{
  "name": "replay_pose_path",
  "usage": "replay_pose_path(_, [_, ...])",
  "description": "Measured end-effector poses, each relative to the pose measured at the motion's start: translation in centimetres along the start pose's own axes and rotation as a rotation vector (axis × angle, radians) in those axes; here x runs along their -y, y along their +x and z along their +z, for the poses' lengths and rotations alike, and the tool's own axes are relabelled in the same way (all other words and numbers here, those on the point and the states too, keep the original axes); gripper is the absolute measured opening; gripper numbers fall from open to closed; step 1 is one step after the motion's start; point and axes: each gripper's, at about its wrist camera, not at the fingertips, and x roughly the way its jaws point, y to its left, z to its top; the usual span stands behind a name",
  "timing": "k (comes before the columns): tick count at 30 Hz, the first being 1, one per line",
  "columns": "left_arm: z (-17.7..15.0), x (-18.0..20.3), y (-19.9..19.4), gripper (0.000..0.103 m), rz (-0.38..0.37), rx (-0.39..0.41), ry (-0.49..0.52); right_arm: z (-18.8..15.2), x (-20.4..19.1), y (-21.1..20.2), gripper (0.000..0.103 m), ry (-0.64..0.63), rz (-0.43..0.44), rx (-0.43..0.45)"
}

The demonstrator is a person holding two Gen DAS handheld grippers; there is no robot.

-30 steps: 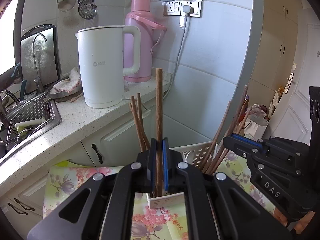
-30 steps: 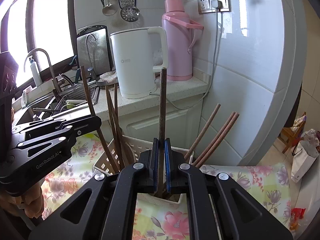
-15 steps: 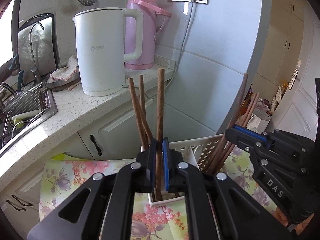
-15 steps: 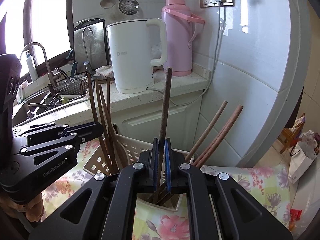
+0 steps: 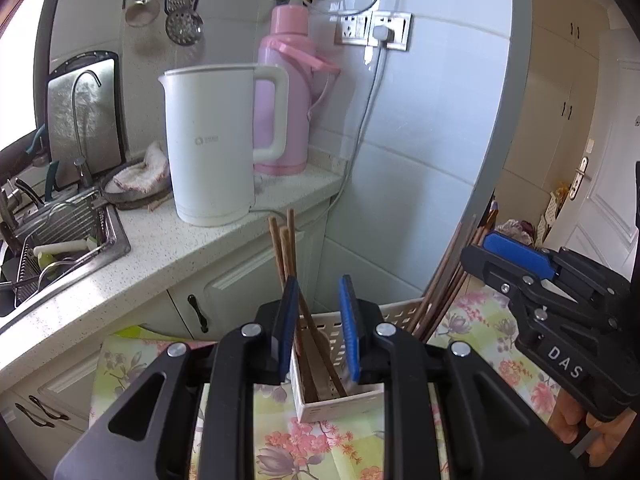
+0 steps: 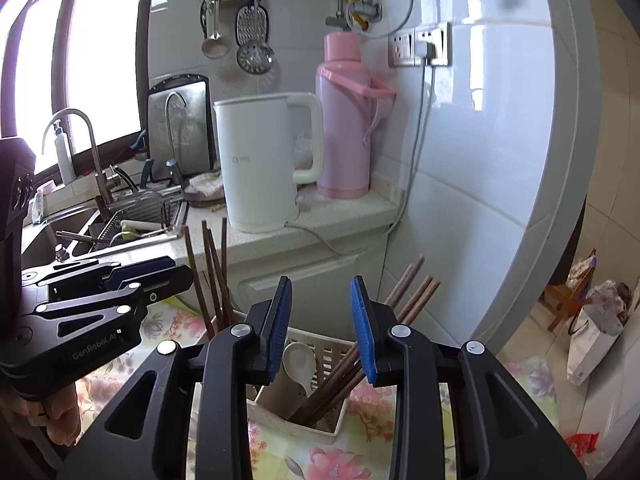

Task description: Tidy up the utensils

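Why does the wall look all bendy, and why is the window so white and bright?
Both views use a fisheye lens, so the tiled wall curves like a ball. In the right wrist view the window is blown out white by daylight, and glare shines on the tiles. In the left wrist view the chopsticks look slightly blurred.

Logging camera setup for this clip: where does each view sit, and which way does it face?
Left wrist: on the left gripper, looking down its opening jaws at chopsticks in a white holder; right gripper and a hand at right.
Right wrist: on the right gripper, jaws opening over the holder and a spoon; left gripper at left.
Shared: kettle, pink flask, holder.
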Motion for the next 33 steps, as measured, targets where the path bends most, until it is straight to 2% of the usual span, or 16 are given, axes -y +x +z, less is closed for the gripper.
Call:
replay_pose_path(6, [0.8, 0.0, -3.5, 0.021, -0.005, 0.069, 0.001, 0.2, 0.1, -3.7, 0.033, 0.007, 0.007, 0.075])
replay_pose_path(10, [0.7, -0.1, -6.6, 0.027, -0.017, 0.136, -0.003, -0.8, 0.5, -6.8, 0.049, 0.021, -0.001, 0.150])
replay_pose_path(12, [-0.1, -0.2, -8.0, 0.038, -0.024, 0.172, -0.009, -1.8, 0.7, -7.8, 0.059, 0.027, -0.012, 0.179])
replay_pose_path(14, [-1.3, -0.2, -8.8, 0.041, -0.033, 0.188, -0.011, -3.6, 0.9, -8.3, 0.071, 0.042, -0.038, 0.195])
replay_pose_path(19, [-5.7, -0.3, -8.5, 0.048, -0.034, 0.187, -0.024, -8.3, 1.3, -6.8, 0.075, 0.073, -0.054, 0.161])
replay_pose_path(24, [-10.9, -0.3, -6.3, 0.059, -0.018, 0.169, -0.027, -12.5, 2.3, -4.8, 0.075, 0.135, -0.078, 0.139])
replay_pose_path(28, [-14.1, -0.8, -4.1, 0.062, 0.006, 0.157, -0.049, -14.0, 2.5, -3.5, 0.076, 0.128, -0.091, 0.121])
replay_pose_path(29, [-14.5, -0.8, -3.8, 0.066, 0.012, 0.157, -0.048, -14.2, 2.5, -3.4, 0.076, 0.131, -0.089, 0.121])
replay_pose_path(30, [-14.9, -0.7, -3.5, 0.070, 0.009, 0.158, -0.043, -14.4, 2.6, -3.3, 0.076, 0.141, -0.085, 0.124])
replay_pose_path(33, [-15.6, -0.2, -2.9, 0.073, -0.014, 0.157, -0.007, -15.0, 2.3, -2.6, 0.077, 0.132, -0.084, 0.110])
